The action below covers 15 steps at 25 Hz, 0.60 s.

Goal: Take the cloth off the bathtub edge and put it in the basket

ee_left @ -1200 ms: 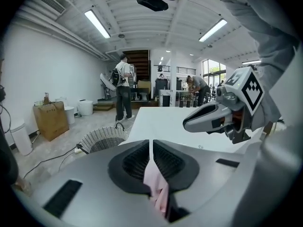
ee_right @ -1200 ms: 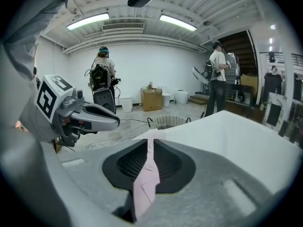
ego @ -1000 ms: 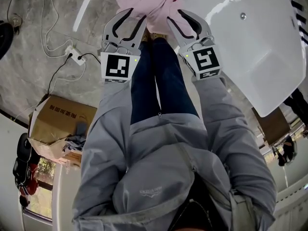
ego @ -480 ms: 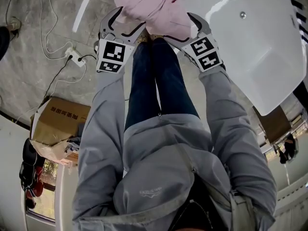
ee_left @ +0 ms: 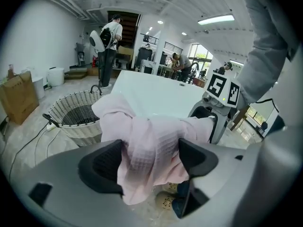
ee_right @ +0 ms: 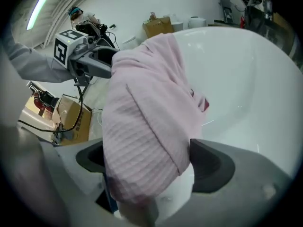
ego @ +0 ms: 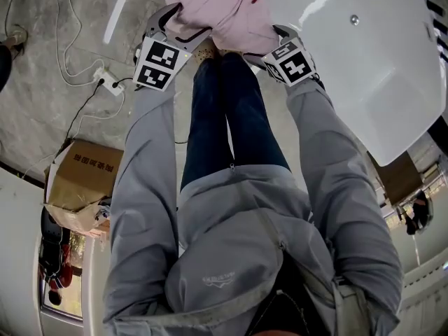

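A pink waffle cloth [ego: 217, 5] is bunched on the rim of the white bathtub [ego: 364, 68]. My left gripper [ego: 185, 23] reaches it from the left and my right gripper [ego: 262, 40] from the right. The jaws of both are opening. In the left gripper view the cloth [ee_left: 147, 145] fills the gap of the left gripper [ee_left: 150, 162], with the right gripper [ee_left: 213, 122] across from it. In the right gripper view the cloth [ee_right: 147, 126] hangs between the wide jaws of the right gripper [ee_right: 147, 167]. A wicker basket [ee_left: 78, 117] stands on the floor beyond, left of the tub.
A cardboard box [ego: 77, 180] sits on the floor at the left, with a power strip and cables [ego: 105, 79] behind it. My own legs [ego: 231, 110] stand close to the tub. People [ee_left: 110, 46] stand far back in the room.
Both grippers have moved forward onto the cloth and their jaws have spread wide around it. The cloth stays on the tub rim.
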Tool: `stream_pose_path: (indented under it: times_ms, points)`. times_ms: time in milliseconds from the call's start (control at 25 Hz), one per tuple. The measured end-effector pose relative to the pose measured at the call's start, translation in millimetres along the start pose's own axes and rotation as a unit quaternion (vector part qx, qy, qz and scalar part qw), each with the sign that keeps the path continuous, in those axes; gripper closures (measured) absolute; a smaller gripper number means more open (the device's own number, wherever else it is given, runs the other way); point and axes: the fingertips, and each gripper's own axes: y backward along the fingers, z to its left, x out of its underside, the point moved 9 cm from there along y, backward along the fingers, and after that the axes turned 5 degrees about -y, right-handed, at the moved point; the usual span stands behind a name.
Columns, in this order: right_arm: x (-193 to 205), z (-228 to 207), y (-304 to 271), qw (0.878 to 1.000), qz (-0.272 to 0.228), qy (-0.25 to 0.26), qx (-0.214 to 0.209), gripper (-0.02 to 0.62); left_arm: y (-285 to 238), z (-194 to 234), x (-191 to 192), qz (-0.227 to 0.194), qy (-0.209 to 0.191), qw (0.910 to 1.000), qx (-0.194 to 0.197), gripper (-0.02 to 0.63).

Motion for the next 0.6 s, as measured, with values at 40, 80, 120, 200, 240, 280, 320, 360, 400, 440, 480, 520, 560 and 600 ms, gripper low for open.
stream_pose_path:
  times_ms: [40,80,120,200,240,280,320,360,400,440,480,520,560,600]
  points:
    - [-0.1,-0.4,-4.4,1.000,0.008,-0.003,-0.006,0.095,-1.0,0.0,-0.1,0.000,0.004,1.0000,0.004,0.249]
    - [-1.5,-0.6,-7.5,1.000,0.011,-0.006,-0.009,0.097,-1.8,-0.2,-0.2,0.001,0.007,0.9999,0.007,0.250]
    - [-4.5,-0.1,-9.3,1.000,0.008,-0.008,-0.010,0.097,-2.3,-0.7,-0.2,0.002,0.011,0.9999,0.009,0.250]
    - [-16.0,4.5,-9.6,1.000,-0.010,-0.005,-0.012,0.124,-2.4,-1.8,-0.3,0.008,0.014,0.9998,0.010,0.250]
    - [-24.1,9.1,-8.6,1.000,-0.020,0.003,-0.014,0.149,-2.1,-2.1,-0.5,0.012,0.016,0.9998,0.010,0.250]
    - [-33.0,15.0,-7.2,0.999,-0.028,0.017,-0.015,0.188,-1.7,-2.4,-0.9,0.016,0.019,0.9997,0.009,0.250]
    - [-41.8,21.6,-5.5,0.999,-0.034,0.034,-0.014,0.235,-1.4,-2.8,-1.4,0.021,0.022,0.9995,0.007,0.250]
    - [-49.3,27.7,-3.5,0.998,-0.040,0.053,-0.009,0.273,-1.5,-3.9,-2.1,0.026,0.027,0.9993,0.006,0.250]
    - [-55.5,33.0,-1.1,0.997,-0.046,0.068,-0.003,0.295,-2.1,-5.7,-2.8,0.032,0.031,0.9990,0.006,0.252]
    - [-60.5,37.5,1.7,0.995,-0.055,0.079,0.004,0.310,-2.8,-8.1,-3.2,0.038,0.033,0.9987,0.008,0.253]
    - [-64.4,41.8,4.2,0.994,-0.067,0.088,0.012,0.325,-3.2,-11.0,-3.0,0.044,0.032,0.9985,0.008,0.264]
    - [-67.5,46.1,6.5,0.992,-0.079,0.095,0.021,0.342,-2.8,-14.3,-2.2,0.049,0.029,0.9983,0.008,0.301]
    - [-69.7,50.3,8.5,0.990,-0.089,0.103,0.031,0.354,-2.2,-18.2,-1.3,0.052,0.024,0.9983,0.008,0.362]
    - [-71.0,54.0,10.4,0.988,-0.097,0.111,0.040,0.365,-1.7,-22.8,-0.8,0.051,0.021,0.9984,0.009,0.408]
